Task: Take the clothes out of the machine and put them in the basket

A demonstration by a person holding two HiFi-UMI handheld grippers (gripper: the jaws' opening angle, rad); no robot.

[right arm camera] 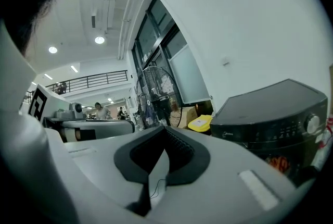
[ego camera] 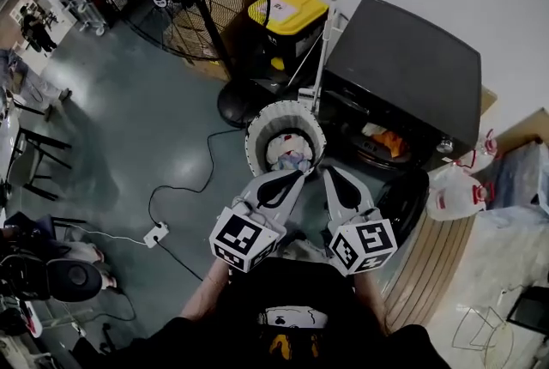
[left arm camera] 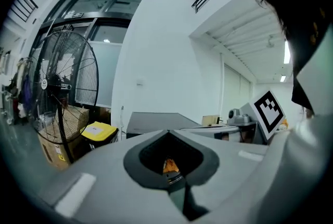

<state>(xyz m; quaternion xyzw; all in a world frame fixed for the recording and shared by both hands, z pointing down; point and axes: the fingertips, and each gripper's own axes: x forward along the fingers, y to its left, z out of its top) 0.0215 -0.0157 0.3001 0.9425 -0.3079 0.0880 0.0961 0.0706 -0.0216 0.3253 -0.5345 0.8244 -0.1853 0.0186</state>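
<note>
Clothes lie in the white slatted basket. Just below it the left gripper and right gripper sit side by side, each clenched on nothing. Farther right, an orange garment shows inside the open black washing machine.

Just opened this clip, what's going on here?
A person holds a pair of tongs in each hand, facing a dark washing machine with its door open. The left tongs and right tongs are both shut and empty, side by side near the white laundry basket, which already holds some clothes. An orange garment is still in the drum.
</note>
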